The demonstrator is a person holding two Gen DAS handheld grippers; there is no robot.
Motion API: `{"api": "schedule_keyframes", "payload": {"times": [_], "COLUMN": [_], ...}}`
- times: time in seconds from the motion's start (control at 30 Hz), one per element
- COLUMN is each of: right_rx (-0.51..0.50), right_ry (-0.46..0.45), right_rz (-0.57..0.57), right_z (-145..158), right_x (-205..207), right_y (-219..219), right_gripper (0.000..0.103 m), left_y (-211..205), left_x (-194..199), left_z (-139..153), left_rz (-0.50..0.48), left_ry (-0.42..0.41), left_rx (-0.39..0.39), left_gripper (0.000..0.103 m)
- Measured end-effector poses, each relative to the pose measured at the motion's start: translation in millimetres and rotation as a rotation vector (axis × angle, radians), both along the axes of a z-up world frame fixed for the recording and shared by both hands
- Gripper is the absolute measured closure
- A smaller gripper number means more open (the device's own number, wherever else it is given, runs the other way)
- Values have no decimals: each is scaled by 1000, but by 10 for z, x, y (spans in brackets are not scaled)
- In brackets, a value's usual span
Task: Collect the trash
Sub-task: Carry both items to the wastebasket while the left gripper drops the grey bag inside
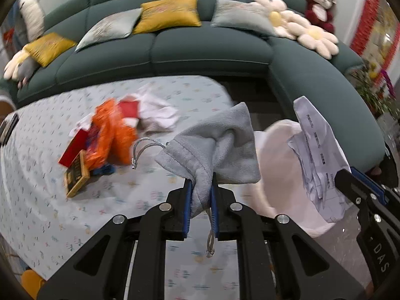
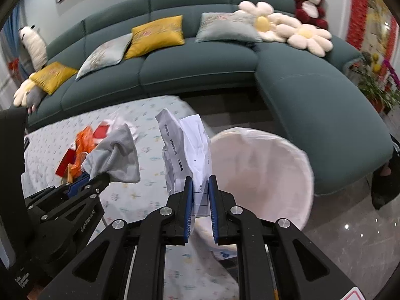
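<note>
My left gripper (image 1: 201,187) is shut on a grey drawstring pouch (image 1: 220,150), which hangs above the table with its cord dangling below the pads. The pouch (image 2: 117,157) and the left gripper (image 2: 100,178) also show at the left of the right wrist view. My right gripper (image 2: 201,187) is shut on crumpled white printed paper (image 2: 185,147), held up beside the white-lined trash bin (image 2: 265,175). The paper (image 1: 317,155) and the right gripper (image 1: 350,177) appear at the right edge of the left wrist view, in front of the bin (image 1: 277,165).
More trash lies on the floral tablecloth (image 1: 50,200): an orange wrapper (image 1: 112,135), a red packet (image 1: 72,147), a yellow-and-black box (image 1: 76,175) and white cloth or paper (image 1: 157,110). A green sofa (image 1: 200,52) with cushions curves behind the table. Glossy floor (image 2: 350,237) lies right of the bin.
</note>
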State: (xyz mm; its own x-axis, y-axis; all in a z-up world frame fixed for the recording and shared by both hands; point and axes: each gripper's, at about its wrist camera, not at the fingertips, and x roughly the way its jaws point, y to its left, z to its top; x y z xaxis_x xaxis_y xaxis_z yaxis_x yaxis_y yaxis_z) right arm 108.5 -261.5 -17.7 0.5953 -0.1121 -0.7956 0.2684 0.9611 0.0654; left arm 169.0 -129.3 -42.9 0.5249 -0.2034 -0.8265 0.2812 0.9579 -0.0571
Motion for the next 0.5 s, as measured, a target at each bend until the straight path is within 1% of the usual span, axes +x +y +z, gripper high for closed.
{"api": "schedule_keyframes", "payload": {"times": [0.27,0.5], "right_rx": [-8,-2], "right_ry": [-32,-35], "right_rz": [-104,-183], "right_z": [101,47], "right_x": [-337,-563], "right_y": [-572,-998], "right_gripper": [90,90], "left_y": [-637,-1100], "left_x": [-241,-358], "left_z": [122,87], "left_rz": [-121,-206], "left_ry": [-44,-37], "left_rx": [8,16], "left_gripper": [90,90]}}
